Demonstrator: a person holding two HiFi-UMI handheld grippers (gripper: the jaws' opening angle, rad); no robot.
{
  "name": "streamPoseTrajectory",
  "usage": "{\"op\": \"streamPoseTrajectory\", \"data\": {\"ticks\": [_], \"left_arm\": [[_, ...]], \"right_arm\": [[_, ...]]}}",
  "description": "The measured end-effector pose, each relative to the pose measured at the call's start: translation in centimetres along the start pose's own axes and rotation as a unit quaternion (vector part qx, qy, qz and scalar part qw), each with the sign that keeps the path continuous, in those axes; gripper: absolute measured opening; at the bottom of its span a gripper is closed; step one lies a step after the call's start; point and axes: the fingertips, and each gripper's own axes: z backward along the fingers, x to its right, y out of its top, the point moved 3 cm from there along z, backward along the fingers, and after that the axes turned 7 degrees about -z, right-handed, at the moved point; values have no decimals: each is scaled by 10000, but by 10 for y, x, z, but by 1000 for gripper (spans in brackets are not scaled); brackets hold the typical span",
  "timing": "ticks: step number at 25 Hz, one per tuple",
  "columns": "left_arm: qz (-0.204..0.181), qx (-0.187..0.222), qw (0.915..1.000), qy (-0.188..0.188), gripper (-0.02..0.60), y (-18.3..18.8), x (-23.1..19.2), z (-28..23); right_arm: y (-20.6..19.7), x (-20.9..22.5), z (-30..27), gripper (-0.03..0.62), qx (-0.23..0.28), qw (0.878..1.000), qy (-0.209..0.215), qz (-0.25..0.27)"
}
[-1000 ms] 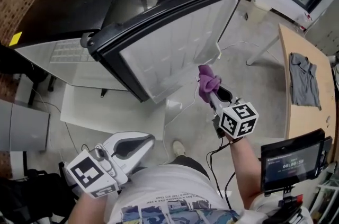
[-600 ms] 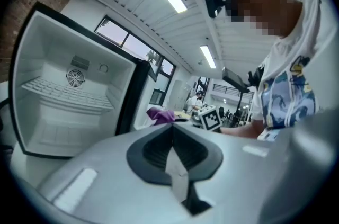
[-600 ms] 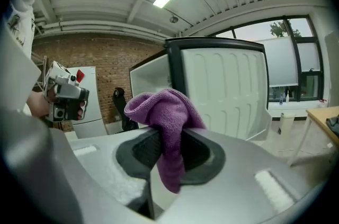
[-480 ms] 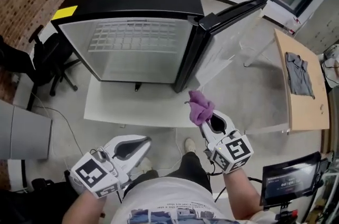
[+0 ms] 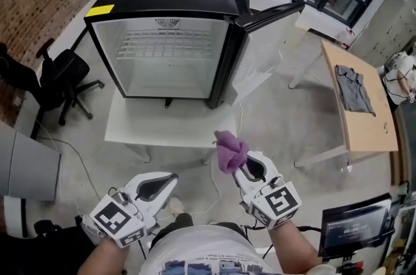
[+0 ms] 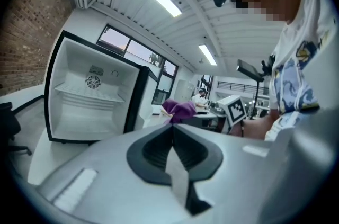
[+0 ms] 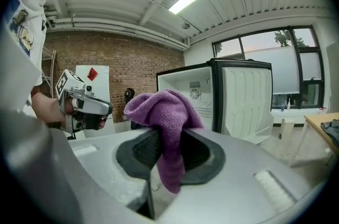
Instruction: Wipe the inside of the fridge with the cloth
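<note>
Left of the fridge (image 5: 162, 0) stands a black office chair (image 5: 62, 82). The fridge sits on a low white platform (image 5: 130, 124), and its door (image 5: 273, 12) is swung wide to its right, so the white inside with its wire shelf (image 5: 166, 43) faces me. My left gripper (image 5: 170, 177) hangs in front of the fridge's opening, well apart from it. Its jaws are pressed together with nothing between them. My right gripper (image 5: 242, 164) is also in front of the fridge, below its right-hand corner. Its jaws are clamped on the purple cloth (image 5: 229, 149), which bunches up above the tips and trails down between them. The cloth is well short of the fridge and touches no part of it. Farther right of the fridge, past the open door, a wooden table (image 5: 367, 130) carries a grey garment (image 5: 354, 88).
</note>
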Motion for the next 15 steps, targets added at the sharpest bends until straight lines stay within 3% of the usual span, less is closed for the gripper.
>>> {"op": "streamPoseTrajectory", "data": {"ticks": [6, 12, 15], "left_arm": [[-47, -76, 9999, 80, 6, -9, 65, -2], [-56, -75, 9987, 505, 6, -13, 133, 13], [-90, -179, 9985, 504, 6, -16, 155, 26]], "right_arm": [[-24, -7, 66, 81, -82, 9999, 39, 78], [-62, -14, 133, 81, -9, 9997, 230, -20], [-70, -21, 154, 81, 40, 9995, 298, -43]]}}
